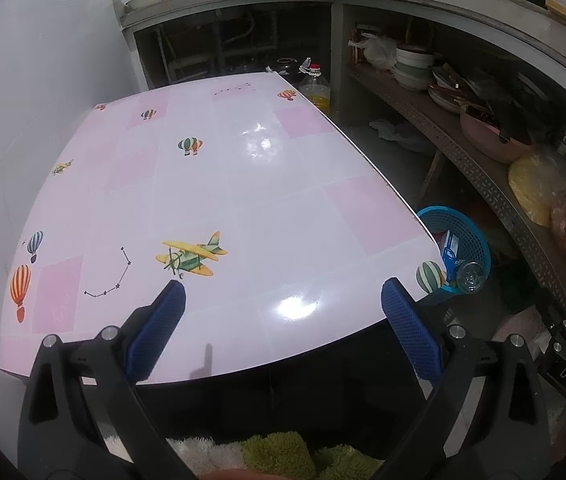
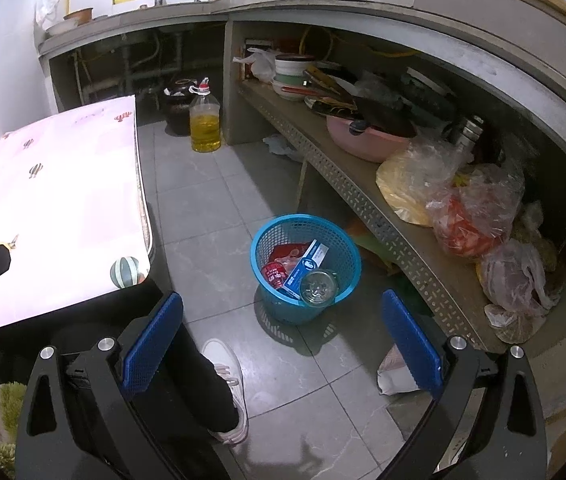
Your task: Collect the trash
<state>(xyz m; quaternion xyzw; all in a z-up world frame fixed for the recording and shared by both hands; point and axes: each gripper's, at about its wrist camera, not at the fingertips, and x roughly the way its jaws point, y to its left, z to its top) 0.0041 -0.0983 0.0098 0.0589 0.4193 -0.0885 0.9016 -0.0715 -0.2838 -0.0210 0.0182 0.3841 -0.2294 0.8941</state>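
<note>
A blue mesh trash basket stands on the grey tiled floor, right of the table. In it lie a blue and white box, a red can, a clear bottle and a red wrapper. My right gripper hangs open above the floor, near side of the basket, with nothing between its blue pads. My left gripper is open over the near edge of the pink and white table, holding nothing. The basket peeks out past the table's right corner in the left wrist view.
A bottle of yellow oil stands on the floor by the counter. A low shelf on the right carries bowls, a pink basin and plastic bags. A person's leg and white shoe are below my right gripper. A white bag lies near the shelf.
</note>
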